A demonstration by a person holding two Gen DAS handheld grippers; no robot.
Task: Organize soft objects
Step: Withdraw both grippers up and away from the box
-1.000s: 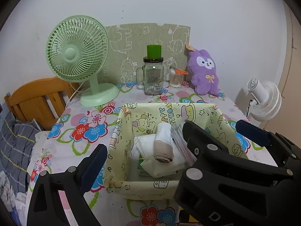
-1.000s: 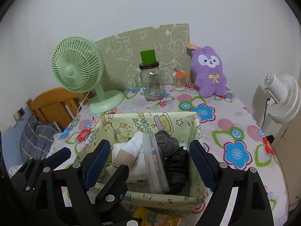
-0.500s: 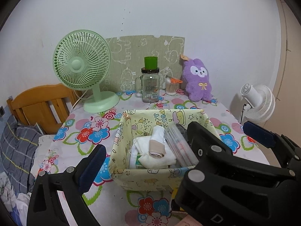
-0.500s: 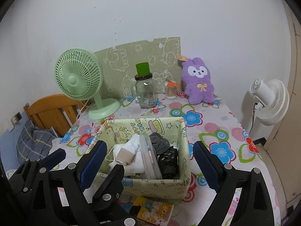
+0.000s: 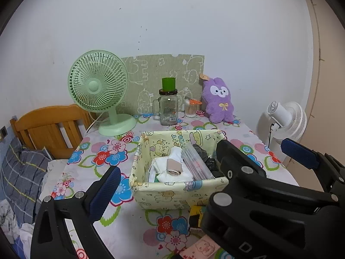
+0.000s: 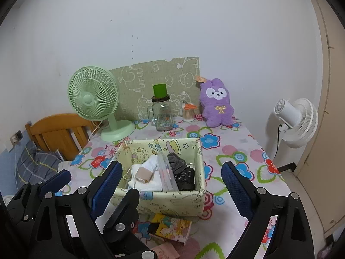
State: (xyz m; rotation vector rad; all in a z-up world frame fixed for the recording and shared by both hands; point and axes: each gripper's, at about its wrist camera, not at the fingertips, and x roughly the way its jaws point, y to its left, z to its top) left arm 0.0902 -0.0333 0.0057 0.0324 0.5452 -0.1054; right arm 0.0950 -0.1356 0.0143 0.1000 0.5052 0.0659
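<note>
A pale yellow cartoon-print fabric box (image 5: 179, 192) (image 6: 172, 200) sits mid-table. It holds white cloth, a beige roll (image 5: 173, 169) (image 6: 145, 175), a clear pouch (image 5: 196, 164) and dark soft items (image 6: 183, 172). A purple plush rabbit (image 5: 218, 103) (image 6: 216, 105) leans at the back wall. My right gripper (image 6: 172, 185) is open, held short of the box, with nothing between its pads. My left gripper (image 5: 172, 185) is open too. Its fingers (image 6: 55, 180) overlap the right gripper's left finger. Its own right finger is hidden in the left wrist view.
At the back stand a green desk fan (image 5: 97, 86), a glass jar with a green cup (image 5: 168, 108) and a swab holder (image 5: 190, 108). A white fan (image 6: 295, 123) stands right of the floral table (image 5: 103, 151), a wooden bedhead (image 5: 49, 127) left. A colourful booklet (image 6: 170, 228) lies before the box.
Both grippers have drawn back and risen from the box, which now looks smaller and farther. The right jaws stand slightly wider. The box stays put.
</note>
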